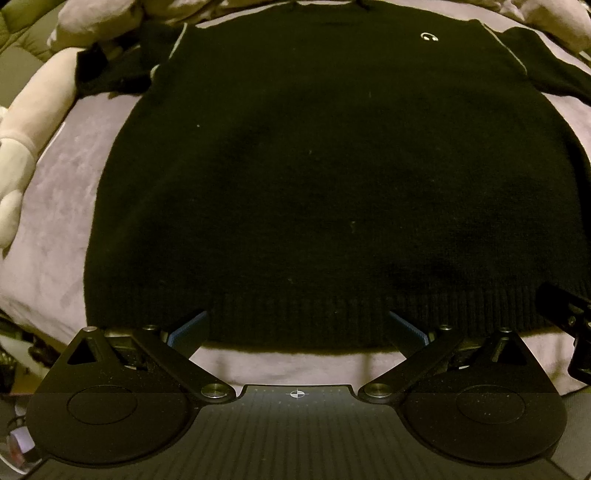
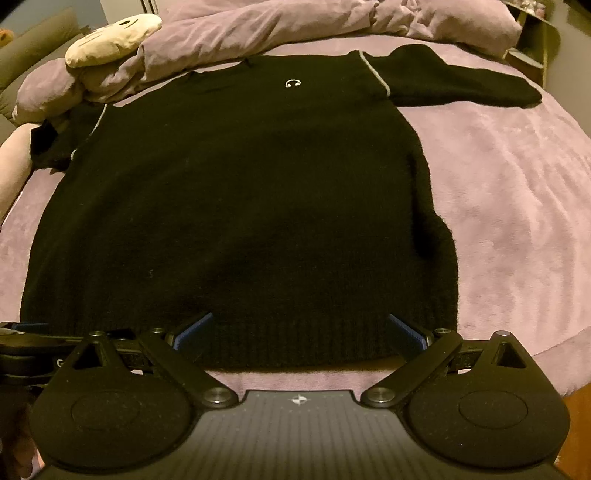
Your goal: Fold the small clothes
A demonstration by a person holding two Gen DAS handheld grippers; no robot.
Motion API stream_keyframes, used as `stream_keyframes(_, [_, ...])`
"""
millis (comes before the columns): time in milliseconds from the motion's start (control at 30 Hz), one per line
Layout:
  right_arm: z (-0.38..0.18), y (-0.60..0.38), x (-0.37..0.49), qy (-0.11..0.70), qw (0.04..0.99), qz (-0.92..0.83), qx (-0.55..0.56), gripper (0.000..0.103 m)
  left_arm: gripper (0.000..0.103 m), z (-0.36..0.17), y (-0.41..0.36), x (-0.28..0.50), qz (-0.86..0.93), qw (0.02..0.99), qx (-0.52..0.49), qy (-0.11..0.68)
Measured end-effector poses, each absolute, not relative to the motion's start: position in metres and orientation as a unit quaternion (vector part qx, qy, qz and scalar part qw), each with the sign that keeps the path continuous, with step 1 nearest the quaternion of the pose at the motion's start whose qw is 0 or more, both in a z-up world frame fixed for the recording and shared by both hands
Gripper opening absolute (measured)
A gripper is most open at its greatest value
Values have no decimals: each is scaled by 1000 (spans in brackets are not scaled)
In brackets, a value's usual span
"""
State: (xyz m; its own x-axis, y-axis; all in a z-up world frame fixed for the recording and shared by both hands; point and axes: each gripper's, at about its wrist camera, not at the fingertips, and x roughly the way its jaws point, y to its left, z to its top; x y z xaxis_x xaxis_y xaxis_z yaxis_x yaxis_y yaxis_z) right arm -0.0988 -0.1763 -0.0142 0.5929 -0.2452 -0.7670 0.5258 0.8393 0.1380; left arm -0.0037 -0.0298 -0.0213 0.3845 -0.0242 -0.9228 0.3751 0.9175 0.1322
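A black knit sweater (image 1: 325, 177) lies flat, front up, on a purple bedspread (image 2: 509, 206), with a small white logo (image 2: 292, 83) on the chest and pale piping at the shoulders. Its ribbed hem (image 1: 295, 317) faces me. My left gripper (image 1: 297, 325) is open wide at the hem's left half, blue-padded fingertips (image 1: 192, 326) touching the rib. My right gripper (image 2: 299, 326) stands open wide at the hem's right half, and its body shows at the left wrist view's right edge (image 1: 565, 321). One sleeve (image 2: 461, 83) lies stretched out right; the other sleeve (image 2: 55, 147) is bunched at the left.
A crumpled purple duvet (image 2: 258, 33) lies behind the collar. A cream plush toy (image 2: 110, 38) rests at the back left, its limb (image 1: 22, 155) along the left side. A shelf (image 2: 532, 40) stands at the back right. The bed's edge drops off at the near right (image 2: 569, 373).
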Motion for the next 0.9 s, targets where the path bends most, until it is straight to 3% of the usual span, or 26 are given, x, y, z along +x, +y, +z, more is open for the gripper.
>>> stream_keyframes(433, [-25,-188,-97,394,874,-198,202,99,103,-24,-31,1,-115,811,160,550])
stream_keyframes(633, [-33,-218,-118,292,901,-140,289,99,103,-20,-33,11,-103,823,141,540])
stream_keyframes(900, [-41,-330,-133,239,875,-171,384,99,103,-18,-46,50,-49,853,116,506])
